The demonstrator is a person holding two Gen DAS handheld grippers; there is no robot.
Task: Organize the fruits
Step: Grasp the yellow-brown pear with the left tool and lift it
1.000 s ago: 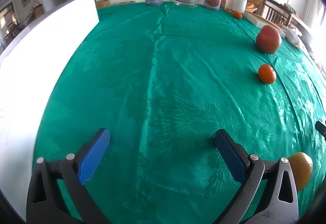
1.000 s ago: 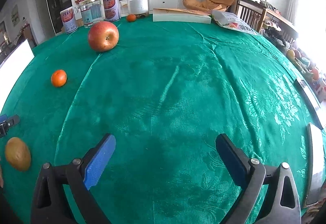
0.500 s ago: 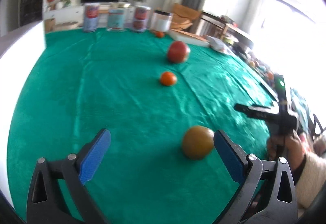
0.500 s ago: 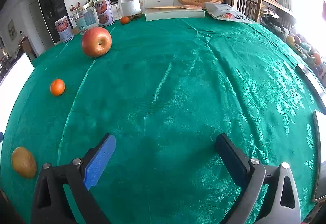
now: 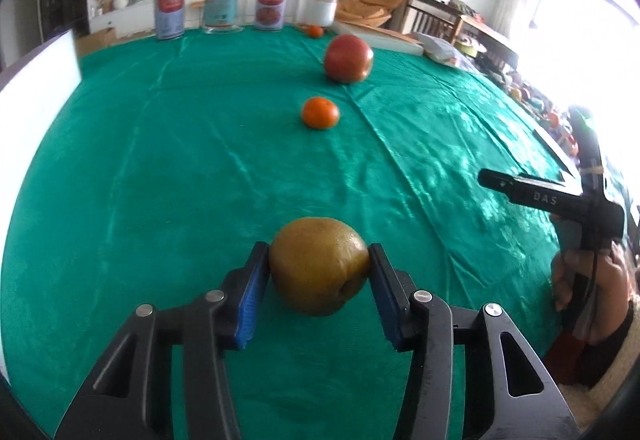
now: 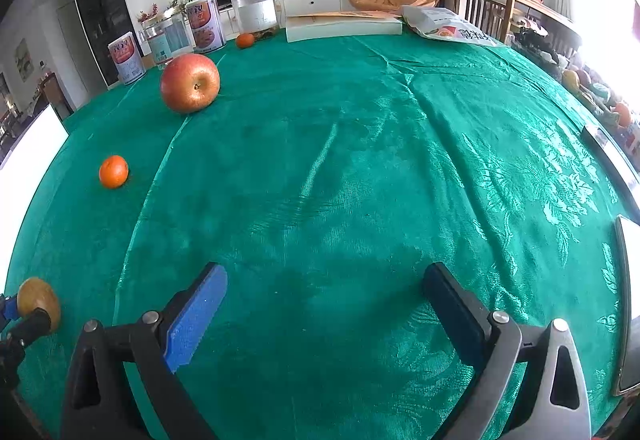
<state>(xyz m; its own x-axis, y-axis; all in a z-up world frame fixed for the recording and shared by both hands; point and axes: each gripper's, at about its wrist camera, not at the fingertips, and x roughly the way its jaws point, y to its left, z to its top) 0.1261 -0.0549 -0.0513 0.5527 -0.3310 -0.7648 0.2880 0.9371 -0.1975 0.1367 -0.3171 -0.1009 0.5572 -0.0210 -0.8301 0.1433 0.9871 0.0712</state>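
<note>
Brown pear [image 5: 319, 266], near the table's front edge, sits pinched between the left gripper [image 5: 318, 286] pads, while the right gripper [image 6: 320, 314] gapes empty and apple [image 6: 190, 83] and tangerine [image 6: 113, 171] lie ungathered.

A green patterned cloth [image 6: 360, 168] is spread over the tabletop. Along its far edge, three labelled tins [image 5: 169, 16] and a clear jar [image 6: 256, 10] are lined up, beside a flat white box [image 6: 344, 27] and a printed bag [image 6: 452, 26].
</note>
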